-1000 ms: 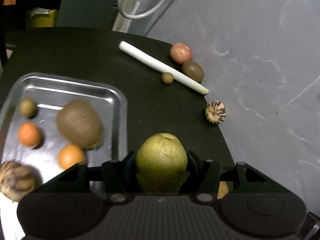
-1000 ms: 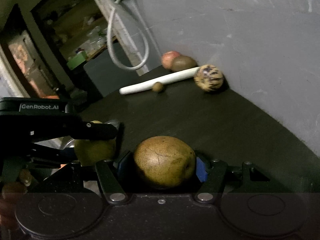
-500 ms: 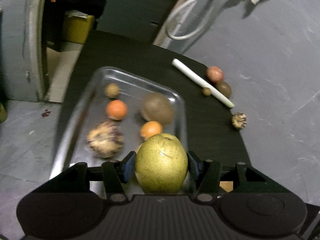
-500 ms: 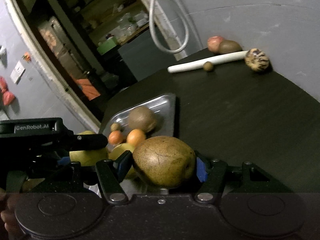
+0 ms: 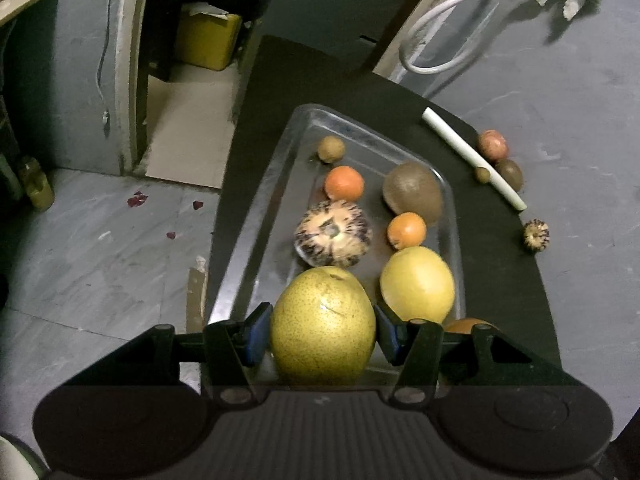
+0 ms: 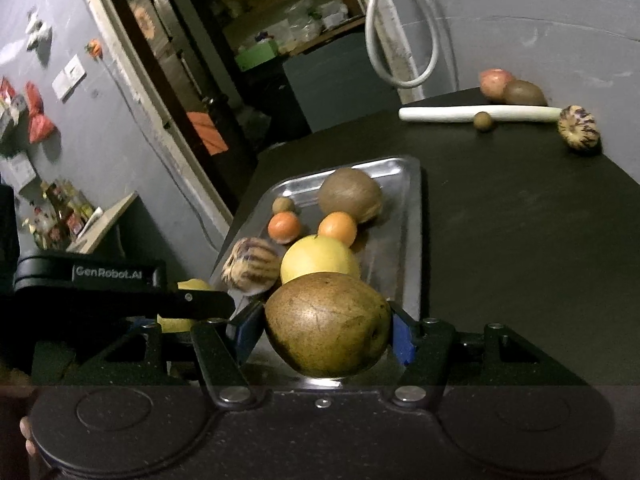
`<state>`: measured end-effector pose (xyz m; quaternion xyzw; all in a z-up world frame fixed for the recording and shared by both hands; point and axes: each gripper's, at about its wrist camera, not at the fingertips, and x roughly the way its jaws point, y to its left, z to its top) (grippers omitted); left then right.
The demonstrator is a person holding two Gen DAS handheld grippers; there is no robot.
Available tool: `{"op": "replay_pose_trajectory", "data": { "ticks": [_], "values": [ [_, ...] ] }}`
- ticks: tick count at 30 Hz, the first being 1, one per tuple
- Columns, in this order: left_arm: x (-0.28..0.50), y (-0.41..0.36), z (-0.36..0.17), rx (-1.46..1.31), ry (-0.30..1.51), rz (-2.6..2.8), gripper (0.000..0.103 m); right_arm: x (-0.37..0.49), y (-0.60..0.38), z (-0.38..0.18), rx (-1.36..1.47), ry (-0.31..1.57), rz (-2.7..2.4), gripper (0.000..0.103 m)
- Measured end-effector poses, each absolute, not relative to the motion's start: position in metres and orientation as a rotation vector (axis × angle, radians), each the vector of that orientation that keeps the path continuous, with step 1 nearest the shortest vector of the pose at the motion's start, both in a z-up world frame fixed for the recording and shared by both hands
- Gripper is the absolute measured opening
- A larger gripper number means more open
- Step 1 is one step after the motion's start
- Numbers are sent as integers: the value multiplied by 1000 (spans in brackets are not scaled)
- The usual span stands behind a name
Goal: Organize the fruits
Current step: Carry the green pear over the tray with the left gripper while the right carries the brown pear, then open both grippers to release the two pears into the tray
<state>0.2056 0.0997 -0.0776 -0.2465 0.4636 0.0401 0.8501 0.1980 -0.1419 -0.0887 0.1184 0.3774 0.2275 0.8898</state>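
Fruits were being gathered into the metal tray (image 5: 256, 216) at the surface's (image 6: 520, 216) left edge, which explained both grips. The left gripper (image 5: 322, 326) was closed partway on a yellow-green pear (image 5: 322, 324), pads pressing its sides, above the tray's near end. The right gripper (image 6: 326, 328) likewise clamped a brown pear (image 6: 327, 322) just over the tray's near right corner. Both probably hung there for setting down beside the yellow fruit (image 5: 417, 284). A striped fruit (image 6: 579, 129), an apple (image 6: 495, 82) and a kiwi (image 6: 524, 93) lay by the white stick (image 6: 440, 114) at the far edge, apparently unsorted.
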Motion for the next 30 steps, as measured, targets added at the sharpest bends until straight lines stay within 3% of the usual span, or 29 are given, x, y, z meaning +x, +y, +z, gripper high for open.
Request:
{"op": "replay_pose_trajectory", "data": {
  "ticks": [26,30],
  "values": [
    [211,104,-89,-438,1017,40,59,188,-110,-105,108,795,417,69],
    [207,107,-88,-466,1018,33,72,181,-112,-100,99,769,419,81]
  ]
}}
